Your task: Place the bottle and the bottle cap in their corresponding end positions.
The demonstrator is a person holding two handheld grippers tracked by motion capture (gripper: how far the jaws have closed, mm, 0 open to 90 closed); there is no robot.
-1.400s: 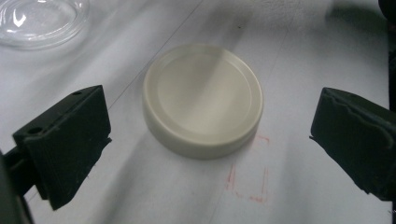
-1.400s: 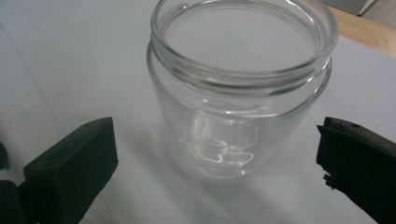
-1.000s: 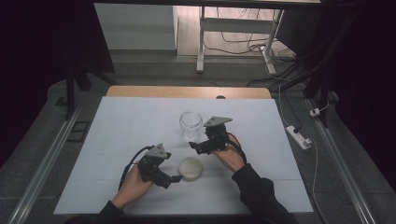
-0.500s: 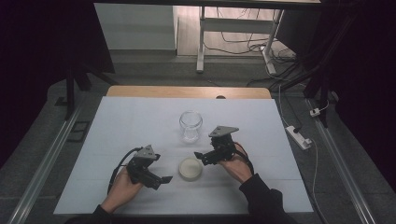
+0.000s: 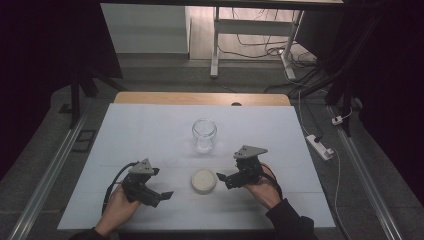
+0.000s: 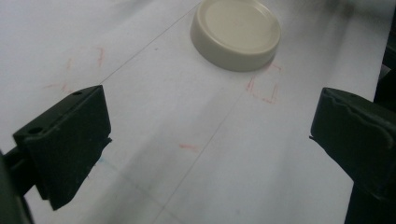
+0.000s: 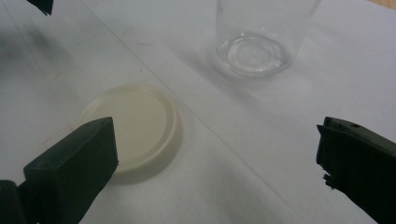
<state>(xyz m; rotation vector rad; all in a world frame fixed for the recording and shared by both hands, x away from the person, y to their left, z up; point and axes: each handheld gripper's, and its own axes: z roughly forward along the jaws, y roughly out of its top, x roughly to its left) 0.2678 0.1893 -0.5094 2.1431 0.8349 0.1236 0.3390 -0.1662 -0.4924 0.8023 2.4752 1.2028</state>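
Lid [image 5: 204,180] lying flat on white tabletop [image 5: 300,130], between left tool [image 5: 161,196] and right tool [image 5: 223,177], apart from open glass jar [image 5: 204,135] behind. Both tools spread wide, holding nothing. Probably lid off already; nothing gripped yet.

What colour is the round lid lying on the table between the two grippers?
The lid is a plain cream, off-white colour with no pattern. It shows best in the left gripper view.
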